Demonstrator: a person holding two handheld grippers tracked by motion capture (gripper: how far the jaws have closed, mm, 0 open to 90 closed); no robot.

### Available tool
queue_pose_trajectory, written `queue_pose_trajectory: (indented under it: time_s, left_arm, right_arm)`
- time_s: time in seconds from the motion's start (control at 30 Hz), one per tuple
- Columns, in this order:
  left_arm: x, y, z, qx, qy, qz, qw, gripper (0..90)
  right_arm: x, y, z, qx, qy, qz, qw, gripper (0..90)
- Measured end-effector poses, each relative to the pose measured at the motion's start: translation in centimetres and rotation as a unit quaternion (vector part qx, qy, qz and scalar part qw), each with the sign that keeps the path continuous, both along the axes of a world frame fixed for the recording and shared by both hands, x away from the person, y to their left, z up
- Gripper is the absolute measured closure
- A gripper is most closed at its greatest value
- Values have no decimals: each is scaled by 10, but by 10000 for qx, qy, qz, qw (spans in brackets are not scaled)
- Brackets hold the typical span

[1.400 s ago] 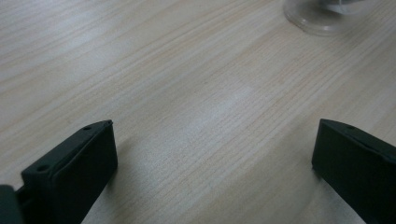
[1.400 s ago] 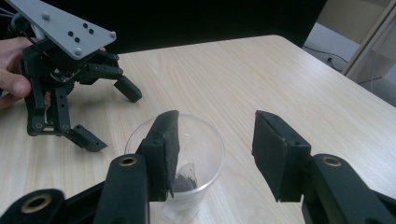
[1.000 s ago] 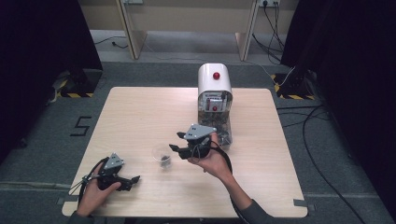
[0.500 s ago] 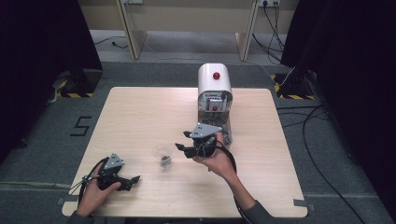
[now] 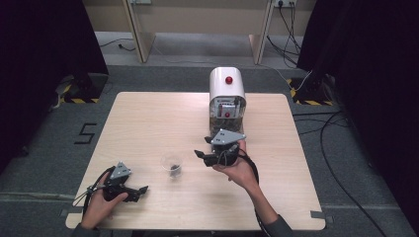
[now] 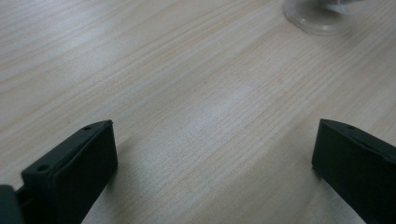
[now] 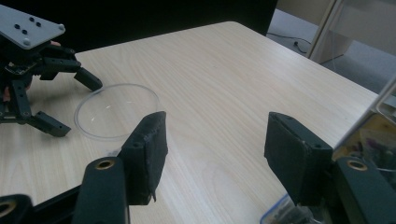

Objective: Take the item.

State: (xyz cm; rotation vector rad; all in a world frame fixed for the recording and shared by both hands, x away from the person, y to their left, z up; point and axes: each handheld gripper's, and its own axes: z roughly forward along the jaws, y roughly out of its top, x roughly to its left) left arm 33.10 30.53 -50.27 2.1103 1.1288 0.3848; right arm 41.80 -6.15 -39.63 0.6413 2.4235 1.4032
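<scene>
Two tongs over the tabletop (image 5: pixel 148 118). Right tongs (image 5: pixel 206 157), held above the wood just in front of the white dispenser (image 5: pixel 227 97), have just been opening; jaws spread, nothing between them. Small clear plastic cup (image 5: pixel 172 165), dark bits at its bottom, stands upright between the two hands, apart from both. Left tongs (image 5: pixel 138 192) sit low at the near left edge, jaws spread wide over bare wood, cup base (image 6: pixel 322 18) ahead of them.
</scene>
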Motion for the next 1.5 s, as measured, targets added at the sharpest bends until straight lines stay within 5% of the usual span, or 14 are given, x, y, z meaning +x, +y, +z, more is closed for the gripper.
queue_pose_trajectory:
  time_s: [0.6, 1.0, 1.5]
  left_arm:
    - [0, 0, 0, 2, 0, 1, 10000, 0]
    - [0, 0, 0, -3, 5, 1, 10000, 0]
    - [0, 0, 0, -4, 3, 1, 10000, 0]
  right_arm:
    - [-1, -36, -11, -136, 98, -363, 9992, 371]
    - [-7, -77, -23, -248, 258, -793, 9962, 360]
    - [-13, -107, -31, -274, 272, -1103, 9931, 329]
